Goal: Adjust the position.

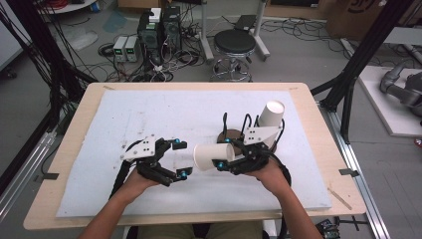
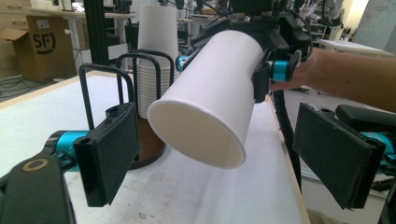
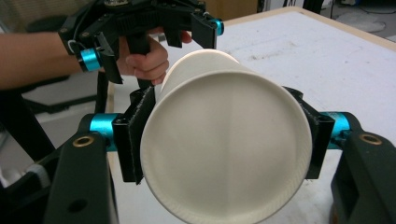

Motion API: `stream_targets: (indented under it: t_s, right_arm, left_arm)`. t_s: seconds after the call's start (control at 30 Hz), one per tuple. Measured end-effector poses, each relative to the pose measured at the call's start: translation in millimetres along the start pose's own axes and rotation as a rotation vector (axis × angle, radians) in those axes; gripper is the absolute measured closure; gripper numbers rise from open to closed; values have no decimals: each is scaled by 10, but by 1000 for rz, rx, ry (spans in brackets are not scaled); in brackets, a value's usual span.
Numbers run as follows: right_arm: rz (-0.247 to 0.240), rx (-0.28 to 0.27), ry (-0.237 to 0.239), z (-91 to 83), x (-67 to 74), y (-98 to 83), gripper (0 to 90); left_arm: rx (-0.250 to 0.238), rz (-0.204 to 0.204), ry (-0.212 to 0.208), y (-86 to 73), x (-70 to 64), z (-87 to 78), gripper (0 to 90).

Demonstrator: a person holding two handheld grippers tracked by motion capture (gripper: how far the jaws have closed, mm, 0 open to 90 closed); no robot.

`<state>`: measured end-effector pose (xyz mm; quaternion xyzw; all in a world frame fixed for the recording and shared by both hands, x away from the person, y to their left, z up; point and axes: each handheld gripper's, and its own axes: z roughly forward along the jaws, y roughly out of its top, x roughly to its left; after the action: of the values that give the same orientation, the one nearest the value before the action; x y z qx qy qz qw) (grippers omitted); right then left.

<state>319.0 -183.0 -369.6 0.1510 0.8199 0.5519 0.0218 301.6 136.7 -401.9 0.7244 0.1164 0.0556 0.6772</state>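
On the light wooden table, covered by a white mat, the mat lies bare over its whole left half and front strip, giving ample room to set a cup down; the table edges stand well apart from both grippers. Toward the right rear stands a black wire cup holder on a round brown base, carrying a tall stack of white paper cups that leans away to the right. One white paper cup is already off the stack: the right gripper is clamped across its body near the closed bottom, holding it on its side above the mat, open rim toward the left gripper. The left gripper's jaws stand wide and empty, just beside the rim without touching it. Judged from this, the withdrawal is done; a handover or placing upright on the mat remains. The holder sits just behind the right hand, so clearance there is tight.
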Motion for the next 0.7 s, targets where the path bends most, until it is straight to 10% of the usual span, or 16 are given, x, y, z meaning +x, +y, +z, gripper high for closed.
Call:
stream_targets:
  t_s: [0.7]
  right_arm:
    - [92,-94,118,93,40,-111,344]
  left_arm:
    - [-26,27,-23,-11,-38,72,147]
